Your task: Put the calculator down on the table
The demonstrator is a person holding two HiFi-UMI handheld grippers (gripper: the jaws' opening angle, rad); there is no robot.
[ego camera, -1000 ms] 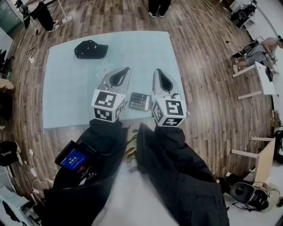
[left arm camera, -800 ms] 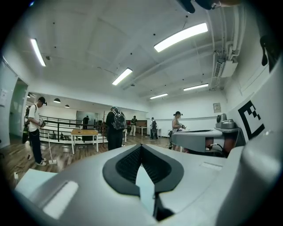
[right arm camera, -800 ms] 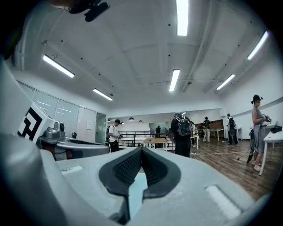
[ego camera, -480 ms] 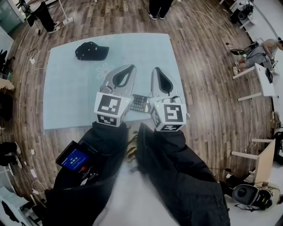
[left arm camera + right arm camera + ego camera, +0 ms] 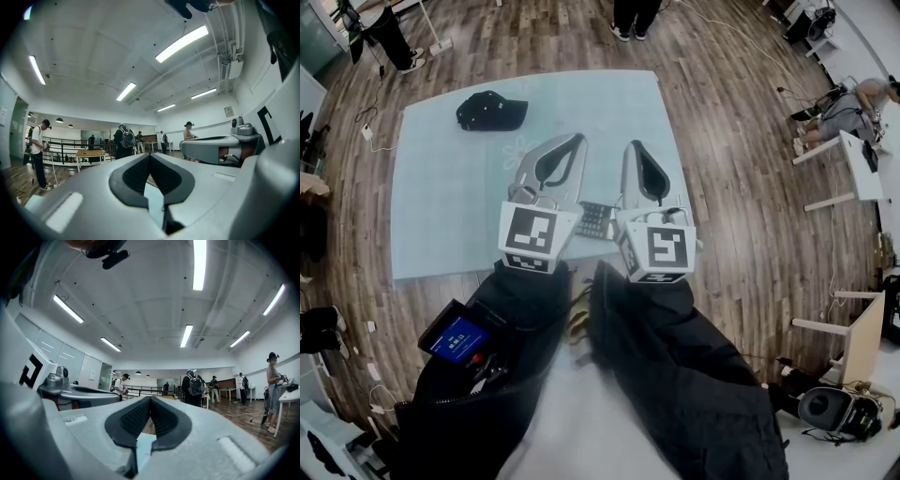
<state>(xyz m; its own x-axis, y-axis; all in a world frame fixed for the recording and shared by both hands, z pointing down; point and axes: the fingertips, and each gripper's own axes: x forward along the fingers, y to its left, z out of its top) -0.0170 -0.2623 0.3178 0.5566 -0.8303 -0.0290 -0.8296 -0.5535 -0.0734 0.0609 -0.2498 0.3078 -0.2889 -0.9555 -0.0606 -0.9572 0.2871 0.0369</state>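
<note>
Your left gripper (image 5: 150, 155) has its jaws together at the tips, and nothing sits in the dark hollow behind them. Your right gripper (image 5: 151, 399) is the same, pads meeting with nothing in their grip. Neither one is carrying anything.

The calculator (image 5: 596, 219) lies flat on the pale blue counter (image 5: 441, 206), in the gap between your two grippers and near the counter's front edge. It is partly covered from above by the marker cubes. I judge the set-down itself to be finished, because the calculator rests on the counter and no jaw touches it. All that remains is to take both grippers clear without sweeping across the gap where it lies. Pulling them back toward yourself or outward would be safer than bringing them together.

Only the head view shows the calculator, the counter's outline and the black cap (image 5: 492, 110) at its far left corner. Both gripper views look out level across the room, taking in ceiling lights, railings and standing people. All they show of the counter is a pale sliver under the jaws, with no calculator in it. They do show plainly how the pads meet, which the head view's steep angle leaves harder to read. Each gripper view also catches the other gripper at its edge.
</note>
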